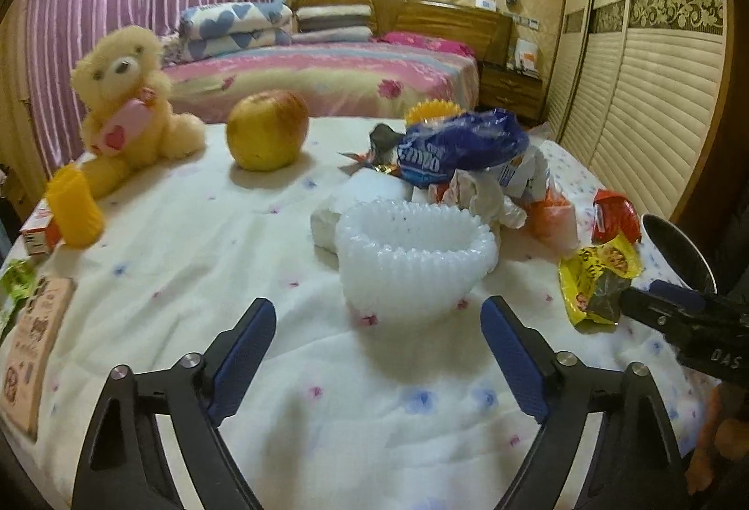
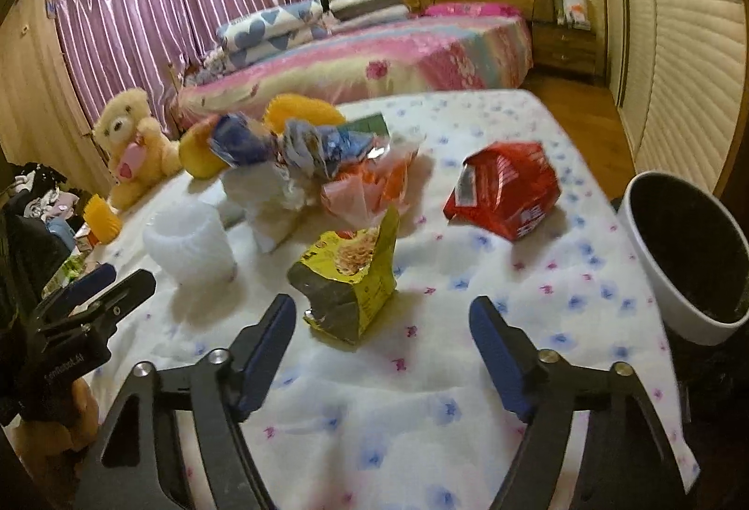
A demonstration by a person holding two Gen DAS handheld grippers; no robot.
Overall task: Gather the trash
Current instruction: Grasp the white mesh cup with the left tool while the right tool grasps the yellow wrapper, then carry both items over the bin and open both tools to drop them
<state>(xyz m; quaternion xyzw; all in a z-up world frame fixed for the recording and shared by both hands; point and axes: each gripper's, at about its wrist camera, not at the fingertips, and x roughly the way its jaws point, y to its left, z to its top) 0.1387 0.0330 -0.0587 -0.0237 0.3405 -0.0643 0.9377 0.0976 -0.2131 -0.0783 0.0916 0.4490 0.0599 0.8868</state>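
Few words can be read. In the left wrist view, the blue bag (image 1: pixel 461 147), behind the white foam cup (image 1: pixel 414 255), bears large white letters that look like "empo", cut off at the folds. The right gripper (image 1: pixel 664 304), to the right of that cup, shows "DAS" on its black body. In the right wrist view, the left gripper (image 2: pixel 112 280) carries a small white print reading roughly "GenRobot.AI". Print on the yellow packet (image 2: pixel 351 276) and red packet (image 2: pixel 508 187) is too blurred to read.
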